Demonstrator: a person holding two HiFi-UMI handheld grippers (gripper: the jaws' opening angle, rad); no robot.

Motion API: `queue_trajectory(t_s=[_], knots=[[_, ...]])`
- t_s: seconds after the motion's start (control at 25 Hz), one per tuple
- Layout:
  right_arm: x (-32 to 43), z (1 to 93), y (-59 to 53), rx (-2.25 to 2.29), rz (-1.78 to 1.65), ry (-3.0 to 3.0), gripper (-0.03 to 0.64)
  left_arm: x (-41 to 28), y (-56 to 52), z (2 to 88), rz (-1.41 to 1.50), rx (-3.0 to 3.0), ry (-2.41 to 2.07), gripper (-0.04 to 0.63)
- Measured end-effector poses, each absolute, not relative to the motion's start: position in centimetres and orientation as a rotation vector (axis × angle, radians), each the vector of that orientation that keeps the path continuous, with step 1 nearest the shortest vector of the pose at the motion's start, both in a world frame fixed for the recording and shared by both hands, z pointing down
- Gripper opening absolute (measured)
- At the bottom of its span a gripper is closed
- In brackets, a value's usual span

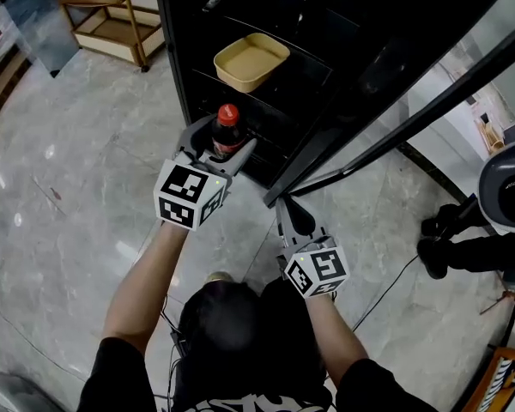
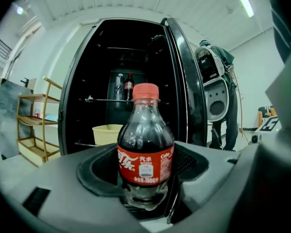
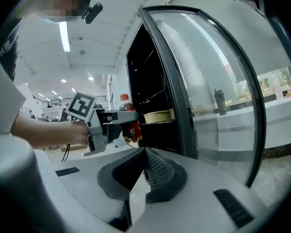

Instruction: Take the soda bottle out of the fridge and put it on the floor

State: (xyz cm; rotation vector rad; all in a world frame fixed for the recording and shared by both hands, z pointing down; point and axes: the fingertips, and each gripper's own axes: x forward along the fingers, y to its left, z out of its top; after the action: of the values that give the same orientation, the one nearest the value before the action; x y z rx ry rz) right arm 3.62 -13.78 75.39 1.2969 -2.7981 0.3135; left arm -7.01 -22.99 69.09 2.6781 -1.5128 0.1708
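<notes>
**Item 1.** Small clear plastic soda bottle [image 2: 145, 149] of dark cola with a red screw cap. It is standing upright off the floor, just in front of the fridge's open front, at the person's 12 o'clock. Its red label is showing white Coca-Cola script in Chinese characters, "Coke" at the right edge and a small line including "300".

**Item 2.** Grey left gripper [image 1: 221, 148] with a black-and-white marker cube. Its jaws are standing fairly wide and pressing on the bottle's lower body from both sides.

**Item 3.** Grey right gripper [image 1: 285, 215], at 4 o'clock of the left one. Its jaws are closed together, holding nothing and pointing toward the foot of the door.

**Item 4.** Tall black fridge [image 1: 176, 50], interior dark, its curved glass door [image 3: 208, 91] swinging open at 2 o'clock.

**Item 5.** Beige rectangular plastic tub [image 1: 251, 61], sitting on a wire shelf at 12 o'clock of the bottle.

**Item 6.** Two further bottles [image 2: 123, 86], standing together deep on an upper shelf; their labels are too small to read.

**Item 7.** Light wooden shelf rack [image 1: 112, 15], at 10 o'clock on the grey marble floor [image 1: 69, 187].
</notes>
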Motion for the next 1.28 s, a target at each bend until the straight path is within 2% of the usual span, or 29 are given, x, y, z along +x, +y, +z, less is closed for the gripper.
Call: queue_trajectory(t_s=[0.88, 1.28], knots=[[3.3, 82.2, -14.0, 1.3, 0.219, -2.815, 0.023, -7.3, -20.3, 82.8, 0.15, 2.619, -1.524, 0.307], [3.5, 85.3, -12.7, 1.356, 0.281, -2.805, 0.023, -7.5, -17.9, 92.2, 0.192, 2.55, -1.541, 0.307]])
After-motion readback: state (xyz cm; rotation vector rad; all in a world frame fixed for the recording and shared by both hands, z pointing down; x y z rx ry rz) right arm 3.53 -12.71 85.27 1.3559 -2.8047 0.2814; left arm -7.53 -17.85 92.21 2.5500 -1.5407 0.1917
